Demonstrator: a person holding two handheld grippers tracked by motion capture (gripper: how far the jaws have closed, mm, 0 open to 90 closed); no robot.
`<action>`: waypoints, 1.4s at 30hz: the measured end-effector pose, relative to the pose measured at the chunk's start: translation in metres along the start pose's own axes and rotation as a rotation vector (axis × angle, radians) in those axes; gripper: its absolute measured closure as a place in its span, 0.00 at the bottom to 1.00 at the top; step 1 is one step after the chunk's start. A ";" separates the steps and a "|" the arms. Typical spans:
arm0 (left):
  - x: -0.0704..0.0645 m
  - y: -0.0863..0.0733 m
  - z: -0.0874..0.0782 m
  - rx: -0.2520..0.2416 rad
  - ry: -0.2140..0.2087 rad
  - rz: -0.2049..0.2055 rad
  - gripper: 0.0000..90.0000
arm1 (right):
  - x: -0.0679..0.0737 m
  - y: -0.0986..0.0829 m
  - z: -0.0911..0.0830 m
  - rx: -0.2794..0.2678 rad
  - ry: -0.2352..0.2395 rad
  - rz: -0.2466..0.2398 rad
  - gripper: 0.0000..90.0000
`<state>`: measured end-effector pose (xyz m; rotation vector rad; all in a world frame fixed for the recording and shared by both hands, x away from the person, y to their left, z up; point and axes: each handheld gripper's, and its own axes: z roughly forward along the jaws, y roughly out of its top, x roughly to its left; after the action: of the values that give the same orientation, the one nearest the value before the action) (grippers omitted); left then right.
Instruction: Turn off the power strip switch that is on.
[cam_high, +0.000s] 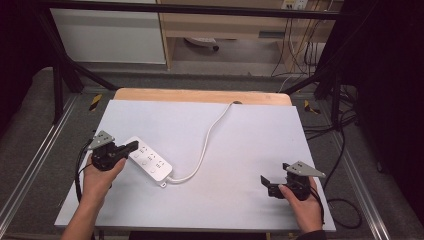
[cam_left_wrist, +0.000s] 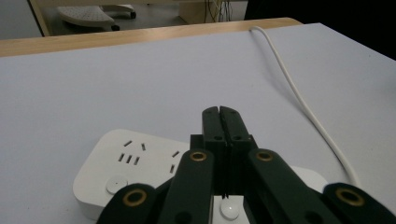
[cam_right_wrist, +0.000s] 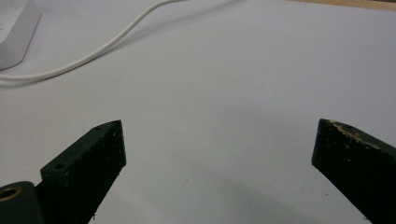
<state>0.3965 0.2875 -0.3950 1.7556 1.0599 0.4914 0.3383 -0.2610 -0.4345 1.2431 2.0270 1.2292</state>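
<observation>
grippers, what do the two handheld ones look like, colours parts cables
Both are black. The left tool and right tool each have two flat black jaws on linked arms with brass-coloured pivot rings, and each carries a grey three-cornered plate on top. A black cable trails from each. The right jaw tip is scuffed pale. The right hand shows a dark cuff at the wrist.

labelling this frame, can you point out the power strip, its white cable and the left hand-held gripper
power strip (cam_high: 150, 163): high view, on its white top face
white cable (cam_high: 207, 139): high view, mid-length on the curve
left hand-held gripper (cam_left_wrist: 219, 113): left gripper view, at the closed jaw tips
</observation>
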 end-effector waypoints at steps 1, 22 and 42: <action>0.000 0.000 0.000 0.004 -0.002 -0.001 1.00 | 0.000 0.000 0.000 0.000 0.000 0.000 0.04; 0.000 -0.016 0.004 0.069 -0.014 -0.015 1.00 | 0.000 -0.001 0.002 0.022 -0.010 -0.008 0.05; -0.004 -0.022 0.015 0.116 -0.021 0.014 1.00 | 0.002 -0.001 0.003 0.033 -0.008 -0.011 0.06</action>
<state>0.3954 0.2787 -0.4203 1.8668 1.0802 0.4268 0.3393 -0.2583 -0.4369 1.2486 2.0532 1.1883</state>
